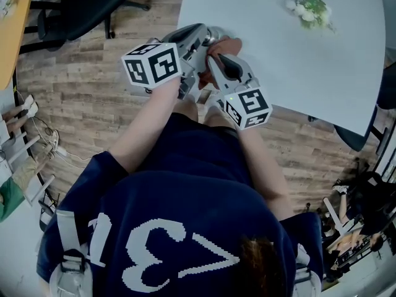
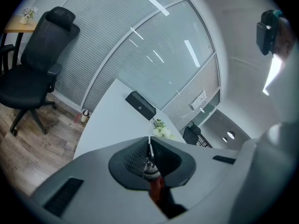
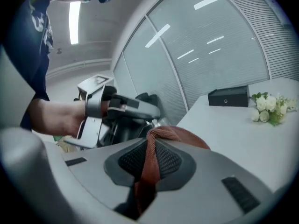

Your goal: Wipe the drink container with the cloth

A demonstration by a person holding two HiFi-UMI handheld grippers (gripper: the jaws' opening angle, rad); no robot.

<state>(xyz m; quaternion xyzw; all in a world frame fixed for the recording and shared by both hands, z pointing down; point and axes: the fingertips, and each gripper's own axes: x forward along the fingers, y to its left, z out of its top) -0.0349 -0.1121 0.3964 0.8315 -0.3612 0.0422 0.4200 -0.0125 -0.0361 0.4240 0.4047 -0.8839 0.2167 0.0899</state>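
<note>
My left gripper (image 1: 209, 39) is shut on a thin metal part of the drink container (image 2: 150, 168), whose red body shows just below the jaws in the left gripper view; most of it is hidden. A rust-brown cloth (image 1: 229, 44) is pinched in my right gripper (image 1: 215, 54), which is shut on it. In the right gripper view the cloth (image 3: 150, 164) runs between the pads and bunches over the tips, right next to the left gripper (image 3: 122, 108) and the hand holding it. Both grippers meet at the near edge of the white table (image 1: 278, 60).
A bunch of white flowers (image 1: 309, 8) lies on the far part of the table, with a black box (image 3: 229, 97) beyond it. A black office chair (image 2: 32, 73) stands on the wooden floor to the left. Cables and clutter lie along the left wall.
</note>
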